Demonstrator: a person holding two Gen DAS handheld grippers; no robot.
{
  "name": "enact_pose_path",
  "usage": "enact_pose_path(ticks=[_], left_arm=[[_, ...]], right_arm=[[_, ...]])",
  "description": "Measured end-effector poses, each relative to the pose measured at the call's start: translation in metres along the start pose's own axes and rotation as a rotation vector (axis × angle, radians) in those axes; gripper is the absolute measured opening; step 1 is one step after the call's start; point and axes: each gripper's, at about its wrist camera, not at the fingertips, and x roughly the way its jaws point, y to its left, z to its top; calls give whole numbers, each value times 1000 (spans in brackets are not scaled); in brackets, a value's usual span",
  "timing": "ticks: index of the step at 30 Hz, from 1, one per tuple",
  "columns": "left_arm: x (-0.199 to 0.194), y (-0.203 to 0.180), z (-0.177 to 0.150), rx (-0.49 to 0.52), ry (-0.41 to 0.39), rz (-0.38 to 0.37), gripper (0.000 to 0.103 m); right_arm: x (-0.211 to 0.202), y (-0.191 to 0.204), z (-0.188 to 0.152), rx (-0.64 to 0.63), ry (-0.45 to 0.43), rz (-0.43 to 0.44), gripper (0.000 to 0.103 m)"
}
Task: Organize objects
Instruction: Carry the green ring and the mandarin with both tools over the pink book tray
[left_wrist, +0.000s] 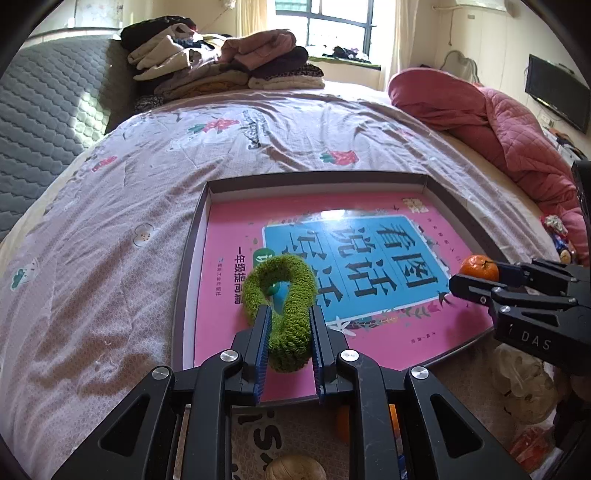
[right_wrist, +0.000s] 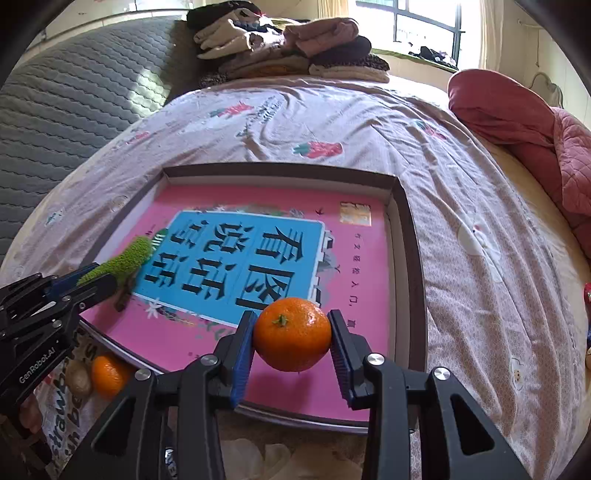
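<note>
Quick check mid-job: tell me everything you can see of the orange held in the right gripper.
The orange is small, round, glossy and bright, with a green stem stub facing the right wrist camera. It looks whole and unpeeled. The right gripper is shut on it, its blue ribbed pads pressing both sides. It hangs over the near part of the pink book lying in the shallow box, apparently not touching it.

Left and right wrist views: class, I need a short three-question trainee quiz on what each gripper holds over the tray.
1. What does the left gripper grip?
2. True or false: the right gripper is shut on a tangerine.
3. What lies flat inside the shallow tray: A) a towel, B) a pink book, C) a plate?

Key: 1. a green fuzzy scrunchie; 2. true; 3. B.
</note>
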Motion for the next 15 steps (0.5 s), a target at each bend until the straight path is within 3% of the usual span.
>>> enact_pose_path(ticks=[7, 15], left_arm=[[8, -4, -3, 12, 40, -11, 21], [9, -2, -2, -2, 68, -18, 30]], right_arm=[[11, -5, -2, 7, 48, -18, 39], [11, -3, 0, 17, 65, -35, 39]])
